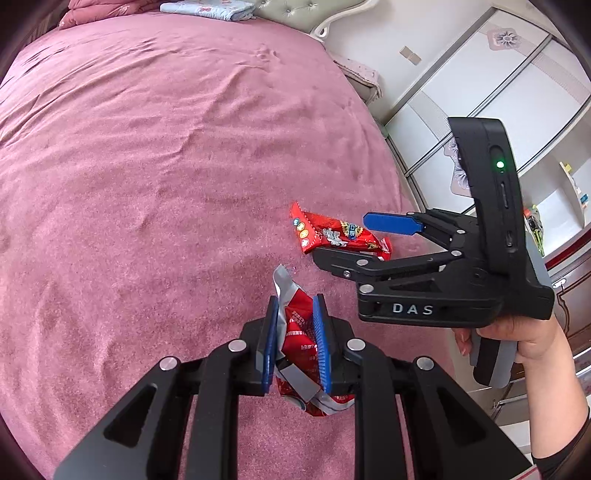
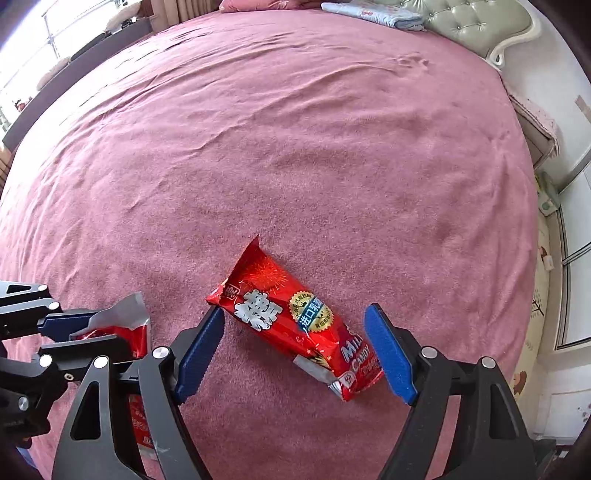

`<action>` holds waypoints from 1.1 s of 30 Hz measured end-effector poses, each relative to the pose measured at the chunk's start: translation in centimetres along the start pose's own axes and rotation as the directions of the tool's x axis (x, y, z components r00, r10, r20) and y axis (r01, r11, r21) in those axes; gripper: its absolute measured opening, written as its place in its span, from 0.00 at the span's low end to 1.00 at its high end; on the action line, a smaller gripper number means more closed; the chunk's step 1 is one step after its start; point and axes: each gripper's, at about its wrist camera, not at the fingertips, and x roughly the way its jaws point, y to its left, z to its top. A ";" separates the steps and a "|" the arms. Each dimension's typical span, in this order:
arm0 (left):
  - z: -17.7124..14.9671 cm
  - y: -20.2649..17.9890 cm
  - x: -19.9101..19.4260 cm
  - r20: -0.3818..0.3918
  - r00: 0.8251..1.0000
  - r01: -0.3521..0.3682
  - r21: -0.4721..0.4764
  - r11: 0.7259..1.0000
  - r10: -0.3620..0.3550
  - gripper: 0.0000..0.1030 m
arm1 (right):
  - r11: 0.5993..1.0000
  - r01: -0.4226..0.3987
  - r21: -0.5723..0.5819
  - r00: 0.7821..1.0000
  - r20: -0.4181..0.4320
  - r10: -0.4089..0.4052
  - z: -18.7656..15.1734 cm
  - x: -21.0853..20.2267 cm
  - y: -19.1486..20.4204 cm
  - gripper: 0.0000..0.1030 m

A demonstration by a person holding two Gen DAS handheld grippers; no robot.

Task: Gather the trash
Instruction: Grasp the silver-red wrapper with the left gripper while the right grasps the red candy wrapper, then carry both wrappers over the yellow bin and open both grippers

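Note:
My left gripper [image 1: 295,308] is shut on a crumpled red and silver wrapper [image 1: 297,332], held above the pink bedspread [image 1: 155,177]; that wrapper also shows in the right wrist view [image 2: 118,325] at the left. A red candy bag [image 2: 291,317] lies flat on the bed. My right gripper [image 2: 295,328] is open, its blue fingers either side of the bag, not touching it. In the left wrist view the right gripper [image 1: 343,236] hovers over the red bag [image 1: 332,234].
A folded blue cloth [image 2: 373,14] and a padded headboard [image 2: 476,26] are at the bed's far end. White wardrobe doors [image 1: 491,85] and shelves stand to the right of the bed. A window [image 2: 55,40] is at the far left.

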 end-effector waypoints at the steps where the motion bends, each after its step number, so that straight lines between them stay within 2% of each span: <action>1: 0.0 0.1 -0.1 0.000 1.000 -0.002 -0.003 1.000 0.002 0.18 | 1.000 -0.013 0.011 1.000 -0.012 0.014 -0.1 0.4 0.0 0.65; 3: 0.0 0.4 -0.1 -0.002 1.000 -0.002 -0.011 1.000 0.002 0.18 | 0.998 -0.034 0.052 0.999 -0.007 0.034 -0.5 0.7 -0.4 0.49; 6: 0.0 0.6 -0.1 -0.008 1.000 0.002 -0.017 1.000 -0.002 0.18 | 0.986 -0.067 0.151 0.997 0.040 0.062 -1.5 -0.1 -1.4 0.37; 8: -0.2 0.5 -0.1 -0.012 1.000 0.007 -0.021 1.000 -0.007 0.18 | 0.963 -0.097 0.252 0.995 0.060 0.084 -2.7 -0.6 -2.5 0.35; 12: -0.8 -0.1 -0.2 -0.020 1.000 0.022 -0.028 0.999 -0.022 0.18 | 0.912 -0.187 0.366 0.981 0.114 0.155 -6.2 -2.1 -3.6 0.34; 17: -2.7 -2.4 -0.1 -0.047 0.998 0.043 0.006 0.999 -0.043 0.18 | 0.852 -0.275 0.445 0.960 0.171 0.221 -12.0 -4.9 -3.4 0.34; 29: -9.2 -10.9 -0.4 -0.121 0.988 0.108 0.122 0.987 -0.093 0.18 | 0.726 -0.337 0.600 0.937 0.288 0.197 -26.2 -11.9 -5.3 0.34; 33: -11.6 -14.7 0.1 -0.156 0.983 0.130 0.189 0.973 -0.101 0.18 | 0.714 -0.325 0.621 0.938 0.309 0.158 -30.0 -14.0 -5.7 0.34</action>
